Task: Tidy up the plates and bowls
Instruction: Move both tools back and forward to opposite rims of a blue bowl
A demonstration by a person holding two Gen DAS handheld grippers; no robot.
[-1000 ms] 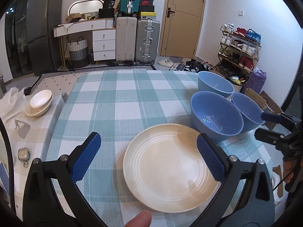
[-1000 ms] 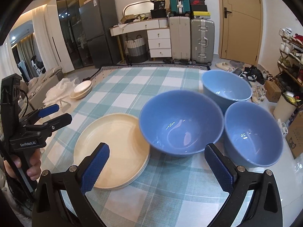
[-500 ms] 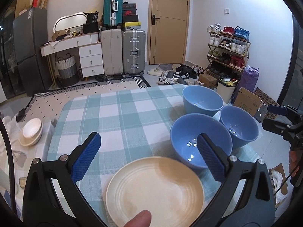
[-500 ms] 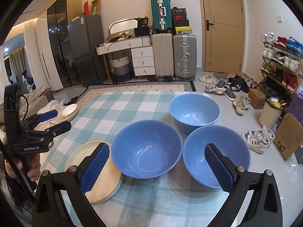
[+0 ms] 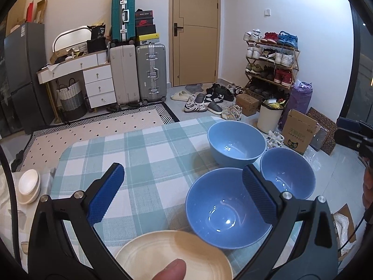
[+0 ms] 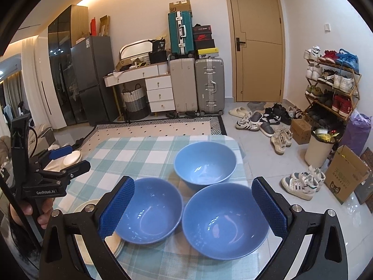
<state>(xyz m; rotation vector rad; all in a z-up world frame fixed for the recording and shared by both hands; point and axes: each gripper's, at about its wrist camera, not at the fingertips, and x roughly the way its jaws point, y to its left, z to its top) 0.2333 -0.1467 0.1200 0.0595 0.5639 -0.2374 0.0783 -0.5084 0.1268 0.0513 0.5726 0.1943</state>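
Blue bowls, three of them, sit in a tight cluster on the checked tablecloth [image 6: 144, 149] at the right end of the table. In the right wrist view the far bowl [image 6: 205, 165] stands behind the other two; the near right bowl [image 6: 225, 219] and the near left bowl [image 6: 149, 212] sit side by side, rims almost touching. All three are upright and hold nothing.

Cream plate [image 5: 177, 254] lies flat on the cloth just left of the near left bowl, whose rim overlaps its edge in the left wrist view. A fingertip [image 5: 172, 268] shows at the bottom of that view, over the plate; whether it touches the plate is unclear.

Left gripper [image 5: 184, 189] hangs above the table with its blue-padded fingers spread wide, holding nothing. Right gripper [image 6: 192, 205] is likewise wide open and empty, above the two near bowls, its fingers outside their outer rims.

White bowls [image 5: 29, 184] are stacked on a lower surface off the table's left edge. Beyond the table stand suitcases [image 6: 198, 84], a door [image 6: 258, 44] and a shoe rack [image 6: 331, 86].
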